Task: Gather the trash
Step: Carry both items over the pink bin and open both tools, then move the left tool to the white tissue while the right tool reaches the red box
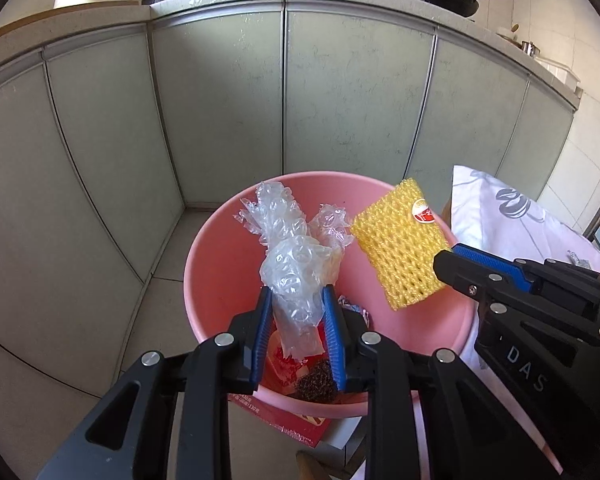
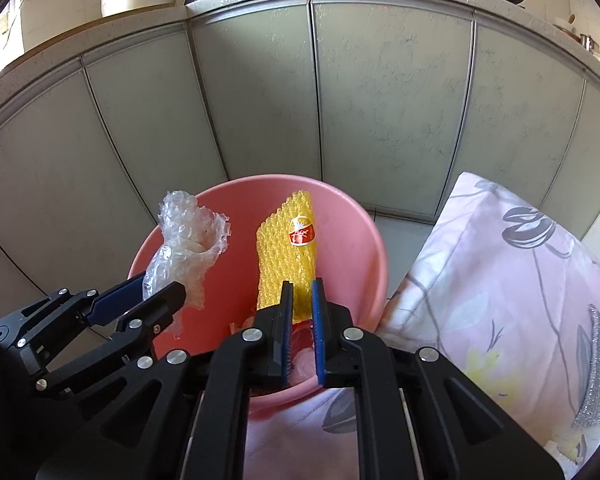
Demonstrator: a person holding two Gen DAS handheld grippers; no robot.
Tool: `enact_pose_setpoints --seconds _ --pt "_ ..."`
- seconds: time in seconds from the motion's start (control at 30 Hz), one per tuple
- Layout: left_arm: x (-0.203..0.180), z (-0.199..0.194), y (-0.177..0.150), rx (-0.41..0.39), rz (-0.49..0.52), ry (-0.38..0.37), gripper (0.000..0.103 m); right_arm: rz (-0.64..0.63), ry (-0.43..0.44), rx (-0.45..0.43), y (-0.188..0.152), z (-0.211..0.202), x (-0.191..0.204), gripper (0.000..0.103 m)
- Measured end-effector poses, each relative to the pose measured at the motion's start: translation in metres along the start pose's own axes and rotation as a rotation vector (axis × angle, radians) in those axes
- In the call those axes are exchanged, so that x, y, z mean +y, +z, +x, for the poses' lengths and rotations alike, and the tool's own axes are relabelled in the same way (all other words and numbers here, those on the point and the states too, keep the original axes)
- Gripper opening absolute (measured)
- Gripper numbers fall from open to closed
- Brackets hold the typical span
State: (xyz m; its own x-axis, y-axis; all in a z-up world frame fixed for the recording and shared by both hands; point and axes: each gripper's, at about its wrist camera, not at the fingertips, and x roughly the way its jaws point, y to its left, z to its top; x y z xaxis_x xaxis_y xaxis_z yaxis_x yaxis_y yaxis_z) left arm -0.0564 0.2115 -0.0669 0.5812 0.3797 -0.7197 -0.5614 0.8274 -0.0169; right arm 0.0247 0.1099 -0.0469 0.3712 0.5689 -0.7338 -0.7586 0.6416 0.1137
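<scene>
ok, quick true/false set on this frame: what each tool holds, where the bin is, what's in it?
1. The left tool is shut on the bubble wrap. True.
2. The right tool holds a silver scrubber. False: it grips the yellow foam net; a silver scouring pad lies on the floral cloth.
3. Both held items hang over the pink bin. True.
4. The pink bin is empty. False: red packaging and a dark clump lie inside.
5. The foam net bears a red sticker. True.
</scene>
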Motion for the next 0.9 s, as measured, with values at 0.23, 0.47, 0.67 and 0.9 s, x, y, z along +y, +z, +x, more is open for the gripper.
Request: enact_pose_setpoints --seconds 0.23,0.47,0.67,0.9 --pt "0.004 0.008 0.000 0.051 -0.034 0.005 0.028 0.023 0.011 0.061 -0.002 0.011 -0.002 0.016" --pt "0.007 0.010 0.001 0.076 -0.062 -0.025 0.031 0.036 0.029 0.062 -0.002 0.009 -0.002 0.030" --pt "0.009 0.005 0.004 0.077 -0.115 -0.078 0.031 0.070 0.035 0.036 -0.004 -0.001 -0.011 0.030" --pt "0.004 -0.009 0.007 0.062 -0.120 -0.110 0.031 0.111 0.051 0.000 -0.012 -0.020 -0.027 0.030"
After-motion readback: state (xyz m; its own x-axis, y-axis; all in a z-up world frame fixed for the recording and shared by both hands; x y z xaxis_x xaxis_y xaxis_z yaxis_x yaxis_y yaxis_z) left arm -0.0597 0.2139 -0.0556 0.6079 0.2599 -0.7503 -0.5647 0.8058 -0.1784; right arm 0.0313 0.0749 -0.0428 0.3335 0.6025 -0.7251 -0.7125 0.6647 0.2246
